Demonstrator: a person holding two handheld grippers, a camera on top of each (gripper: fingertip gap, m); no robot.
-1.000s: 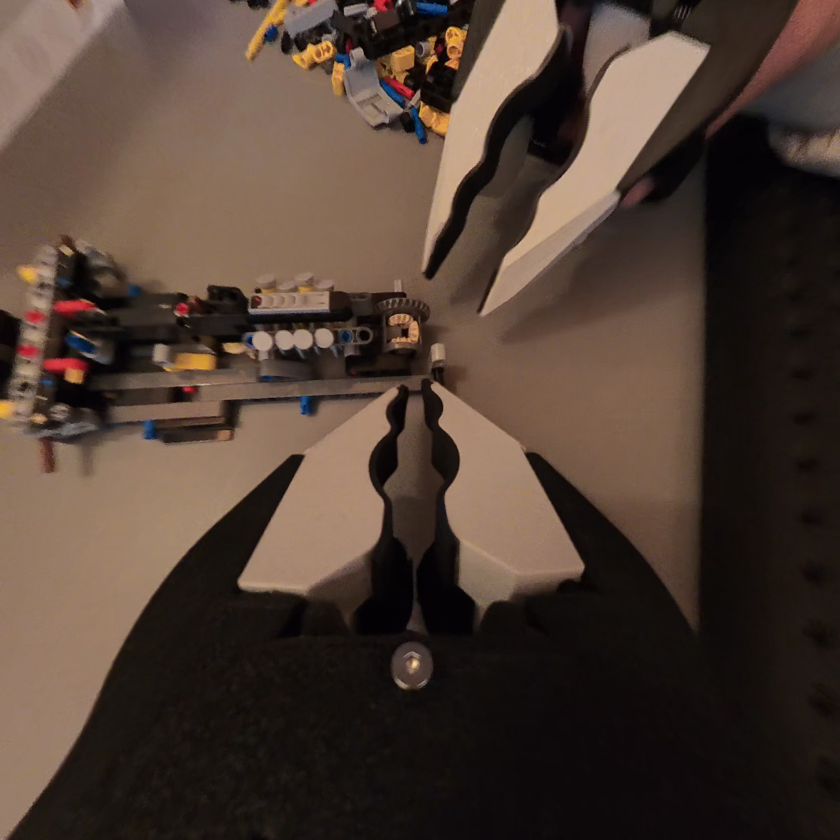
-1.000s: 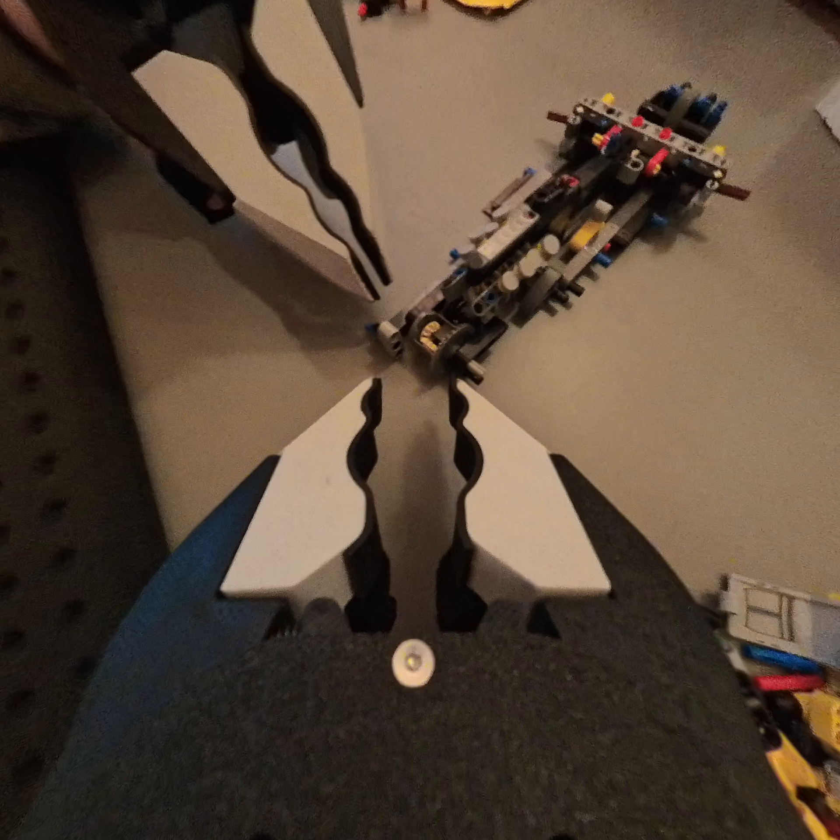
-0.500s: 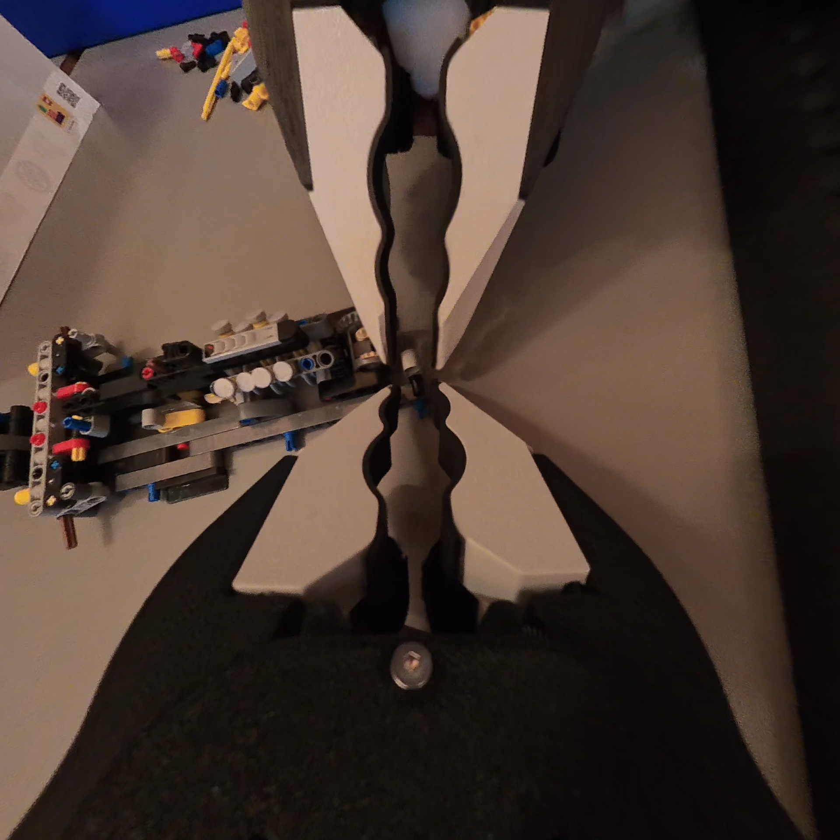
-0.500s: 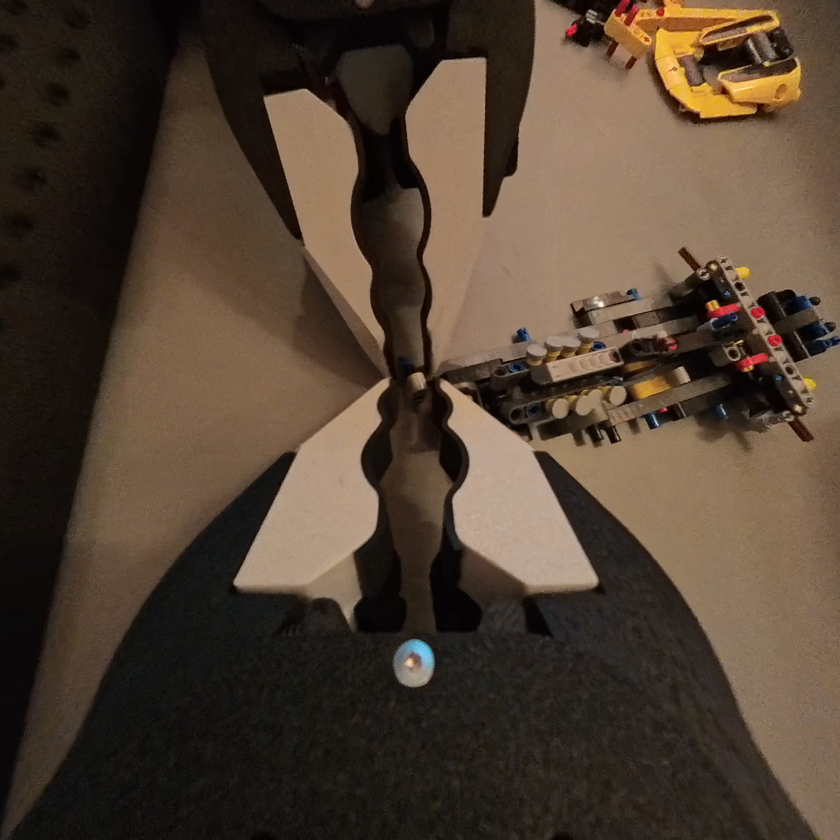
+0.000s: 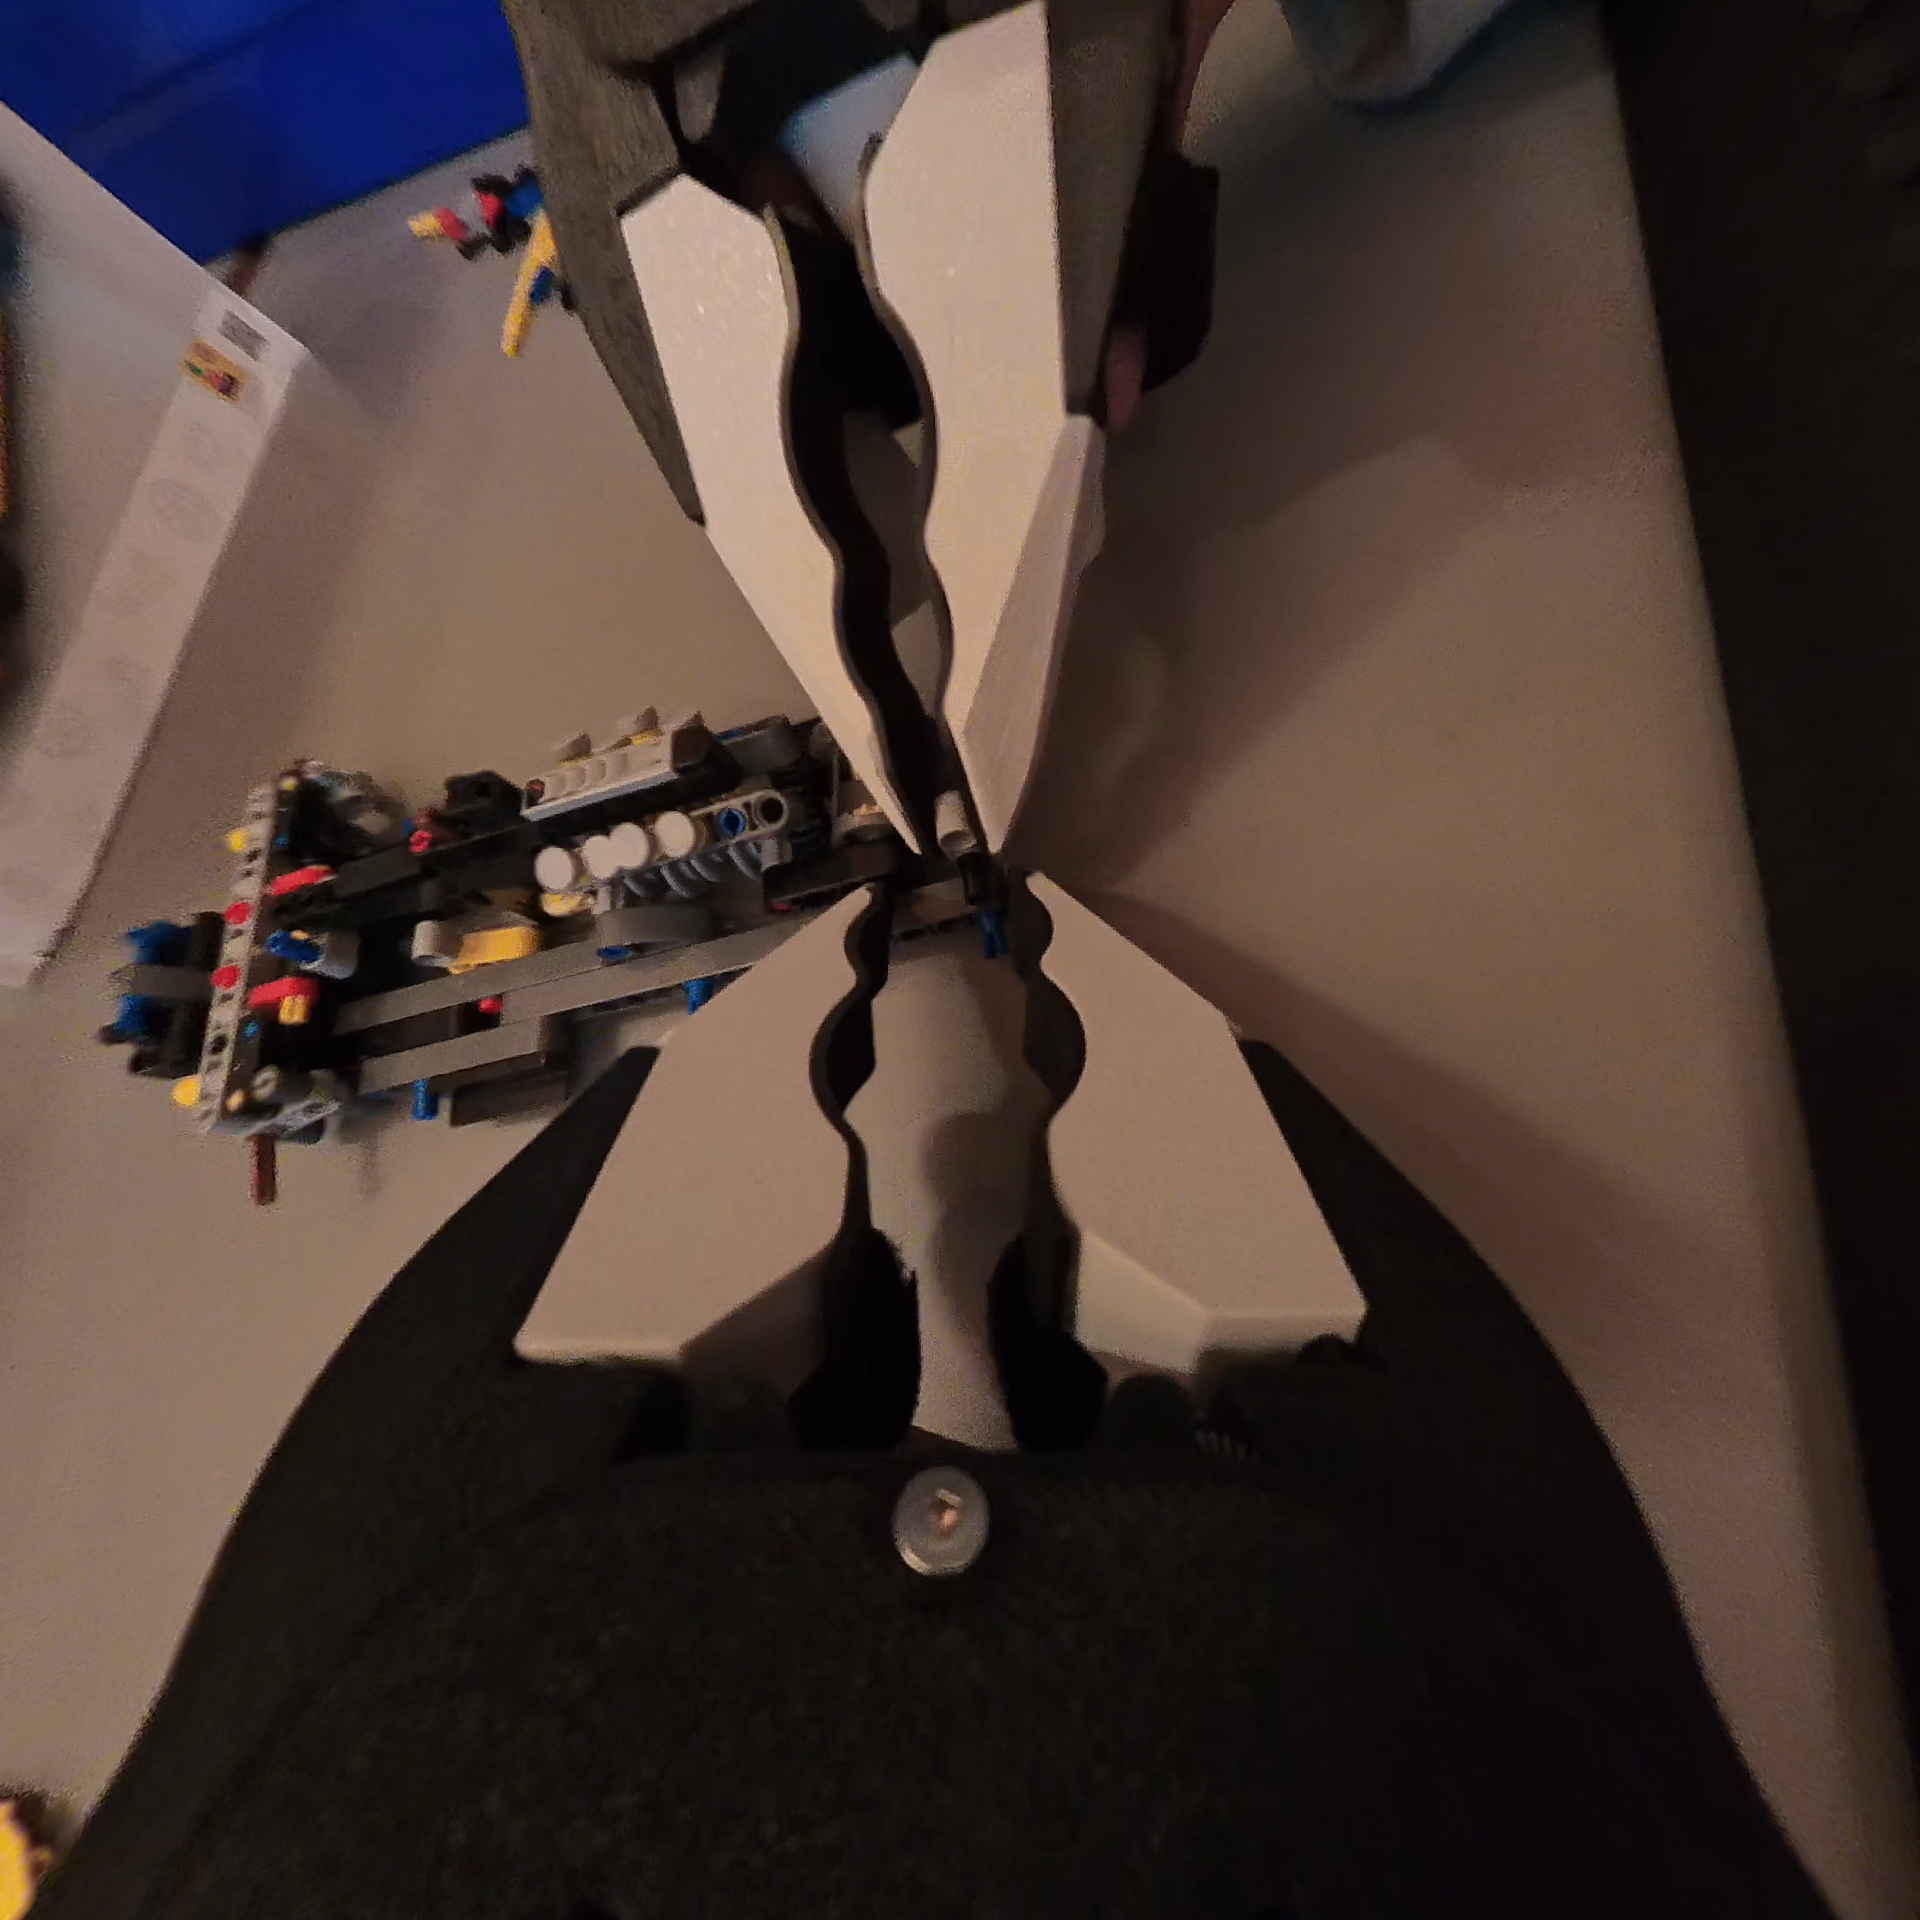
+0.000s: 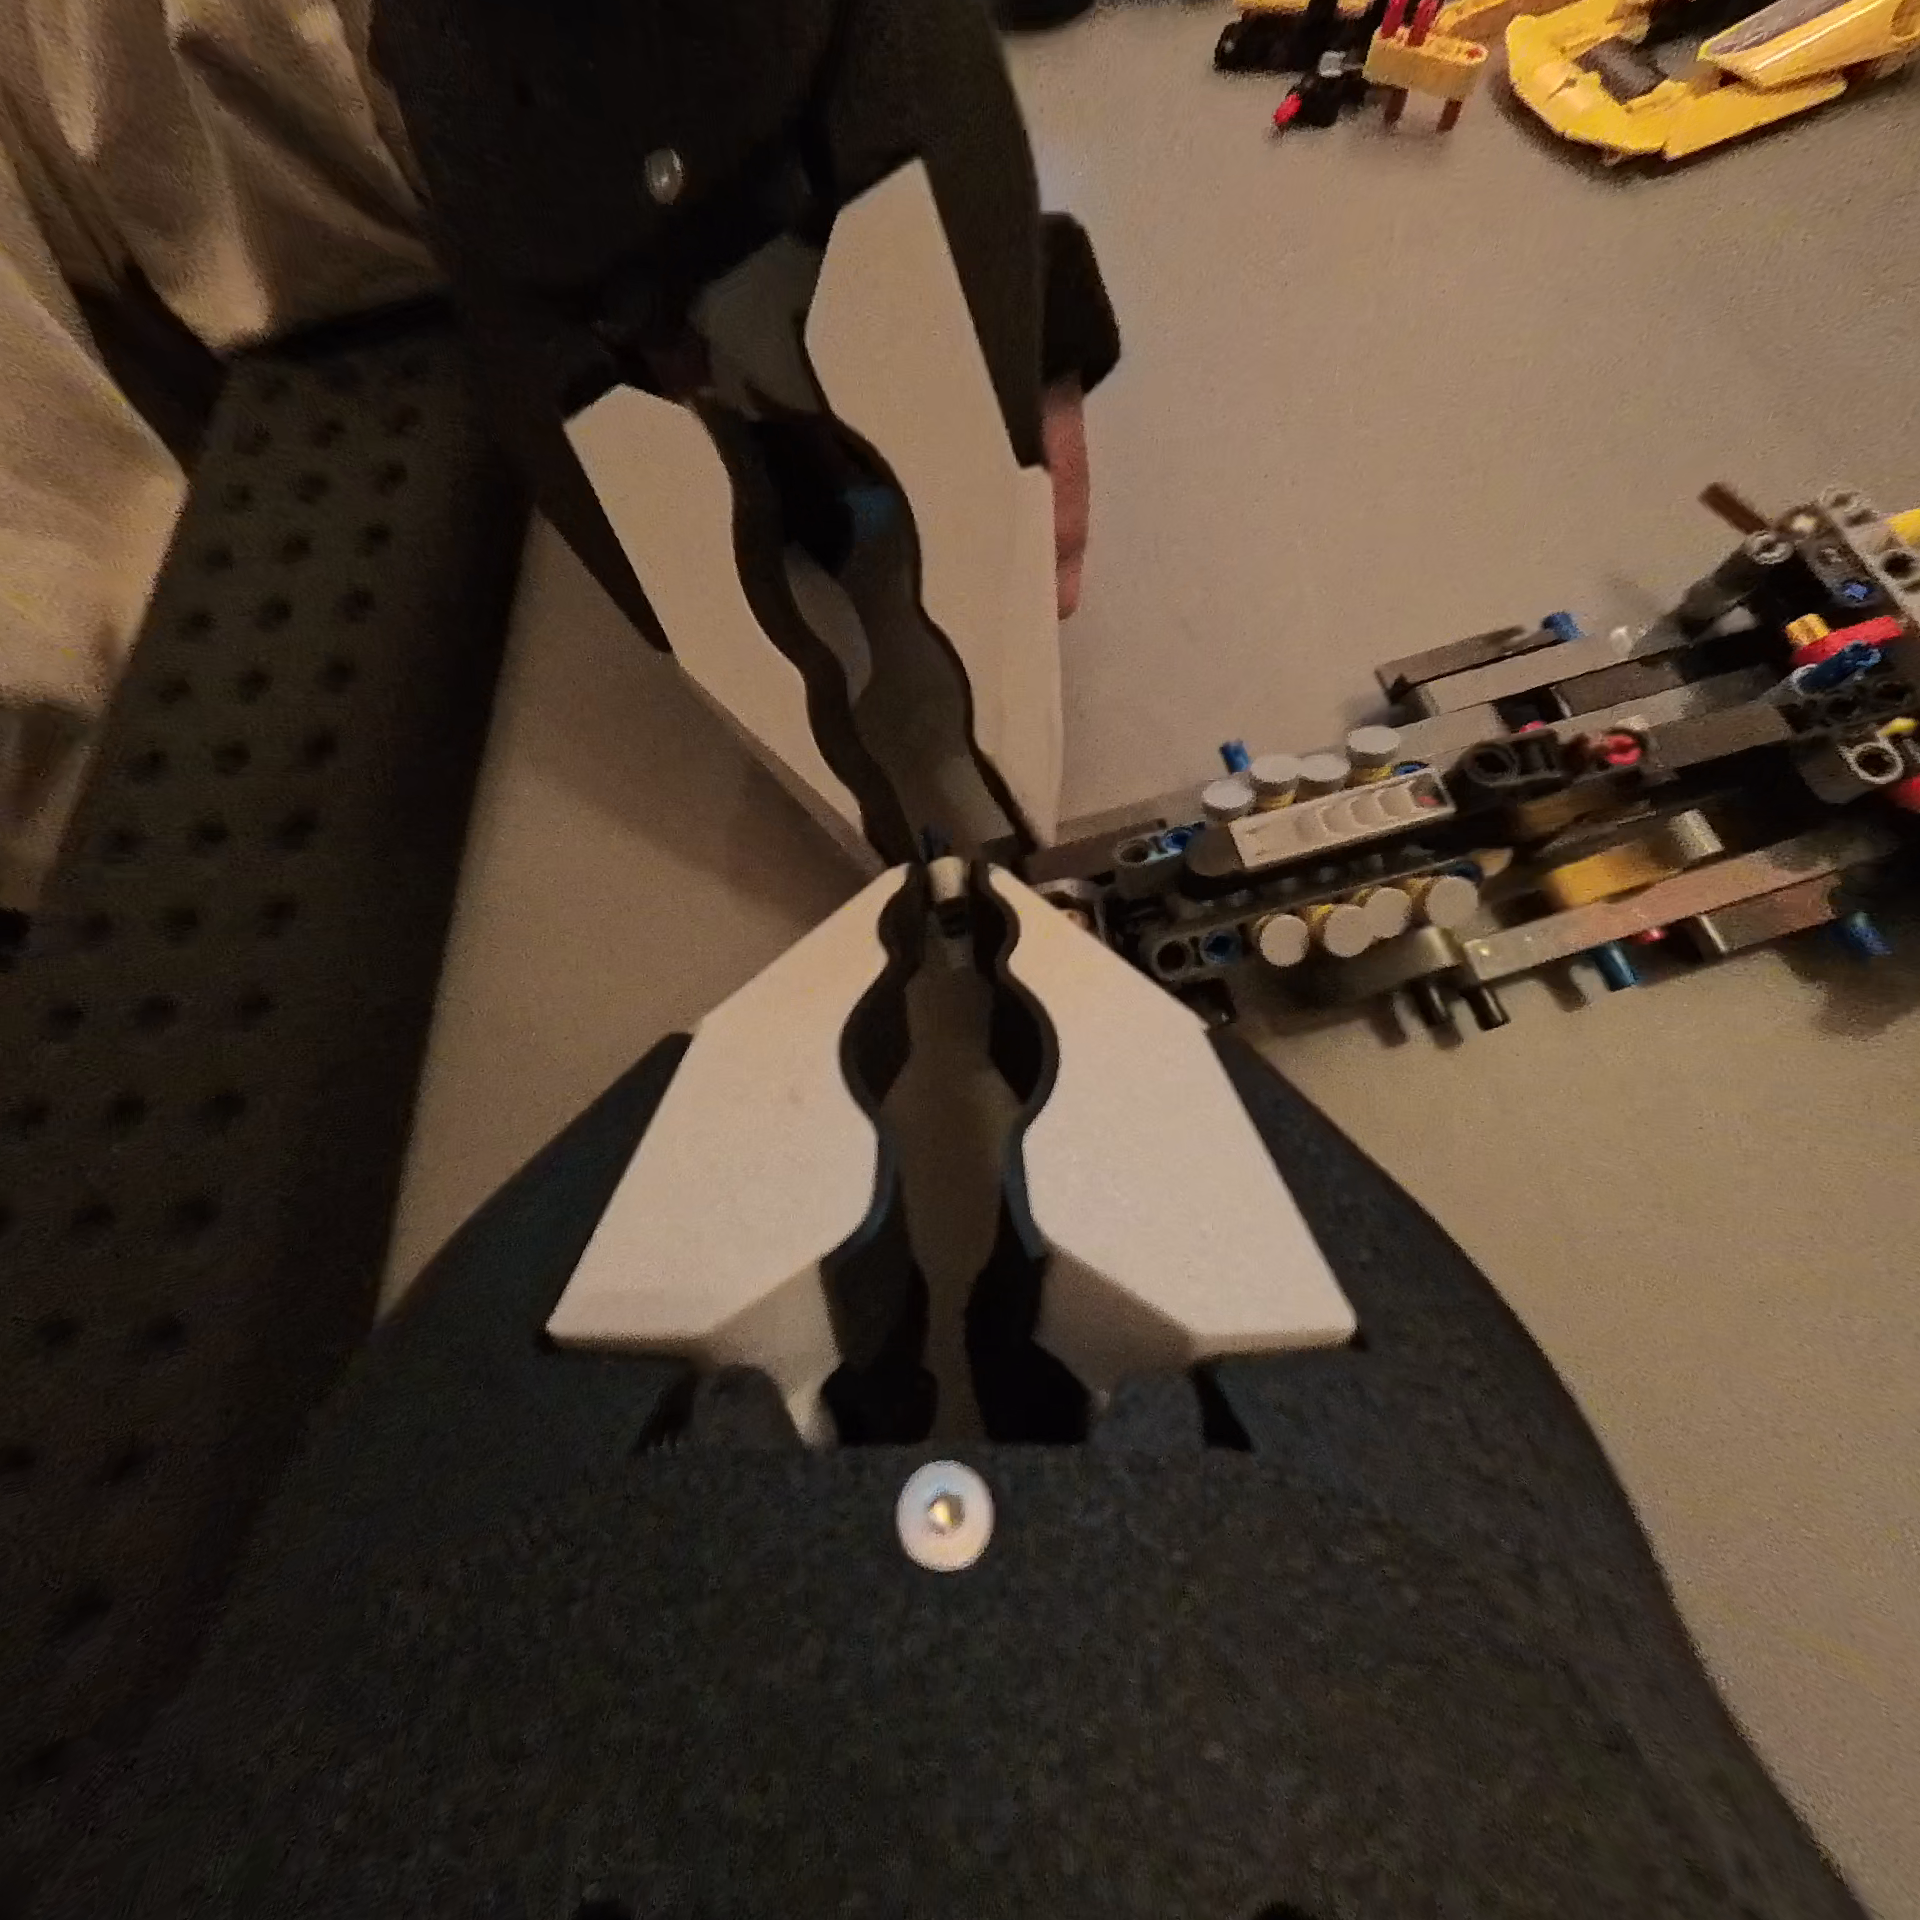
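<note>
A long grey-and-black brick-built chassis (image 5: 499,925) with red, blue and yellow pins lies on the beige table (image 5: 1351,727). It also shows in the right wrist view (image 6: 1507,862). My left gripper (image 5: 945,896) has its jaws a little apart at the chassis's near end, with the beam end and a blue pin (image 5: 992,930) between the tips. My right gripper (image 6: 948,875) comes in from the opposite side, tip to tip with the left gripper (image 6: 961,836). It is shut on a small light-grey piece (image 6: 948,881) right at that chassis end. The right gripper (image 5: 951,831) also shows in the left wrist view.
A dark perforated mat (image 6: 208,831) borders the table beside both grippers. A white box (image 5: 156,582) and a blue surface (image 5: 208,104) lie past the chassis, with loose bricks (image 5: 509,249) nearby. Yellow model parts (image 6: 1662,94) lie at the far edge.
My right gripper has swung in to face the left one and closed on the small grey piece. My left jaws have widened slightly at the chassis end.
</note>
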